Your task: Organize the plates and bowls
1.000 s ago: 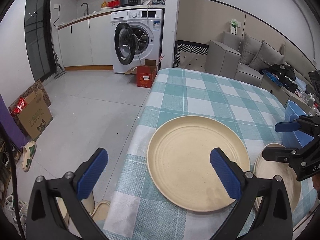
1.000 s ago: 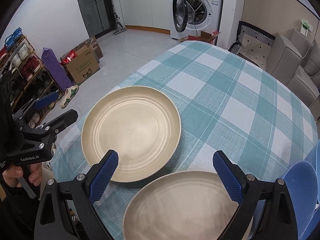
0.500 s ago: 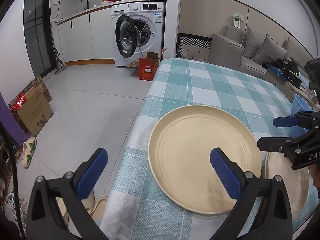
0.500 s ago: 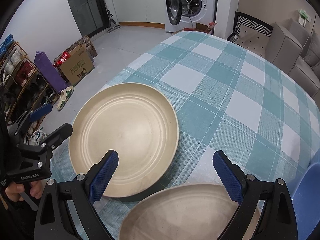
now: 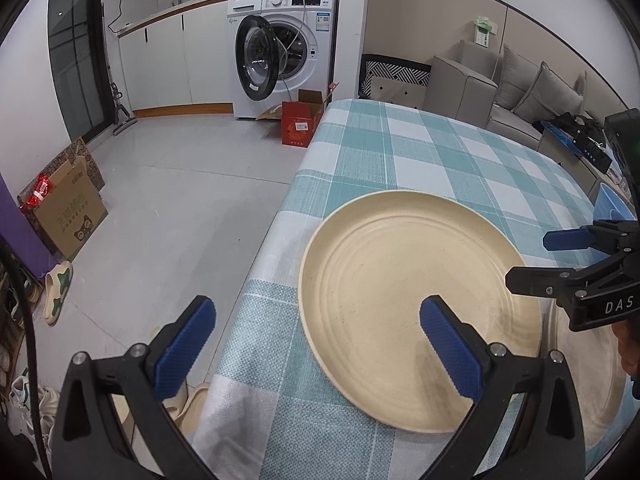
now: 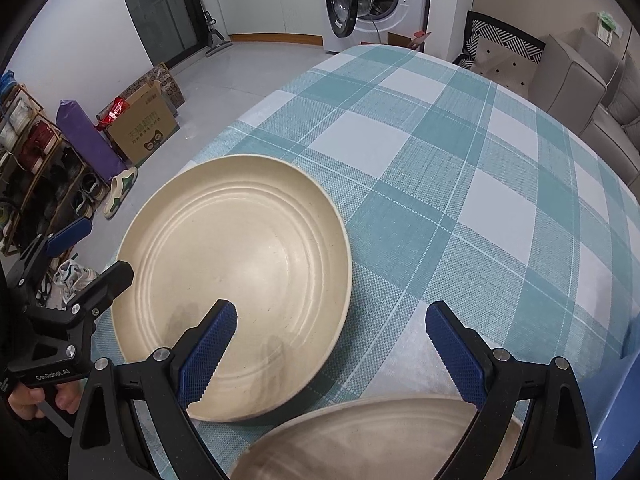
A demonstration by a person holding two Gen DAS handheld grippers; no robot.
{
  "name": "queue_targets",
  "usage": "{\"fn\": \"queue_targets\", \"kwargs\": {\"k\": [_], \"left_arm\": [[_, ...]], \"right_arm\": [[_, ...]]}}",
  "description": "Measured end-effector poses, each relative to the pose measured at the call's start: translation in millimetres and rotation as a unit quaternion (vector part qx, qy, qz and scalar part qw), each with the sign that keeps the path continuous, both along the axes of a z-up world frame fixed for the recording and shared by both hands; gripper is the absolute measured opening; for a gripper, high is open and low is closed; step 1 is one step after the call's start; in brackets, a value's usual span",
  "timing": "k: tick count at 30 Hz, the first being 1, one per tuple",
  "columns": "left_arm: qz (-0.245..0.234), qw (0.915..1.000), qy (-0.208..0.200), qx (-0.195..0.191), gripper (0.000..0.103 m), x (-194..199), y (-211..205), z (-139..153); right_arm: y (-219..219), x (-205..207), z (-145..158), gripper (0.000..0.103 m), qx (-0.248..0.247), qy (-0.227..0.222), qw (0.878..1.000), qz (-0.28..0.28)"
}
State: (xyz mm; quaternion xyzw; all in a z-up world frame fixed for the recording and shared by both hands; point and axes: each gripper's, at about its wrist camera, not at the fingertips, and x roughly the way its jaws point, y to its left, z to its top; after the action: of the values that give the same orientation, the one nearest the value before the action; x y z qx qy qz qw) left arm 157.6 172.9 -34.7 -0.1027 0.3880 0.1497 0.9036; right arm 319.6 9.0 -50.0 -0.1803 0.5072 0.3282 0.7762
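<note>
Checked tablecloth: cream plate beside second plate

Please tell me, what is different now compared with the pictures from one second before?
Both grippers have moved nearer to the large beige plate: the left gripper and the right gripper now see it bigger. Nothing was grasped or released; both stay open. The plate and the second beige plate lie where they were on the checked tablecloth.

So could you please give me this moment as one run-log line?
left gripper: open, over cream plate near edge | right gripper: open, empty | second cream plate: beside first | nothing held
</note>
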Motion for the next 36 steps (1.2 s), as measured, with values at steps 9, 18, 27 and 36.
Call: {"fn": "queue_targets", "kwargs": {"k": [9,18,27,36], "left_arm": [[0.005,0.9999,0.01,-0.009,0.102,3,3,-9],[0.004,0.9998,0.015,-0.014,0.095,2,4,-13],[0.002,0.9995,0.018,-0.024,0.085,3,6,-16],[-0.01,0.999,0.023,-0.036,0.06,4,4,-18]], "right_arm": [[4,6,-9,0.097,-0.01,0.005,1.0,-0.003],[7,11,-18,0.097,-0.015,0.012,1.0,-0.005],[13,7,-21,0.092,-0.023,0.009,1.0,0.009],[16,3,-23,0.074,-0.021,0.02,0.999,0.019]]}}
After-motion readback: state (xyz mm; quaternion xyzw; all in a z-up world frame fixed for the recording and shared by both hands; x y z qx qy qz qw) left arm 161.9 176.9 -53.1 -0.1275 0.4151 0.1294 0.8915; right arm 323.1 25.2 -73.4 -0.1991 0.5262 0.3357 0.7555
